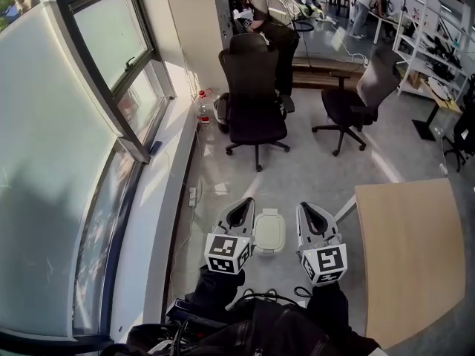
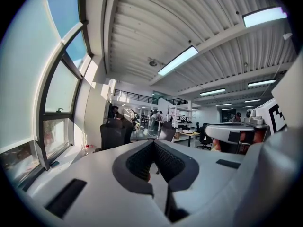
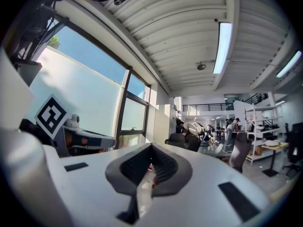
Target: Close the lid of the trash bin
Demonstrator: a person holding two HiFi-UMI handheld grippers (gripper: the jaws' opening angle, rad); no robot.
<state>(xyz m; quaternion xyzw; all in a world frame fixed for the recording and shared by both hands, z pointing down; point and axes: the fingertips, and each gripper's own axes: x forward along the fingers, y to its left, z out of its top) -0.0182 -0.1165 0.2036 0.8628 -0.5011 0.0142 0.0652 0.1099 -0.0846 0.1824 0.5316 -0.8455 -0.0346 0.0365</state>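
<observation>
The trash bin is a small white bin on the grey floor, seen from above in the head view with its lid lying flat on top. It sits between and below my two grippers, which are held up level and apart from it. My left gripper is to its left and my right gripper to its right. Both have jaws together with nothing between them. The left gripper and the right gripper point out across the office at chair height, and the bin is hidden in both gripper views.
A tall window wall with a white sill runs down the left. A wooden table stands at the right. Two black office chairs stand ahead, with a bottle, a power strip, shelving and people beyond.
</observation>
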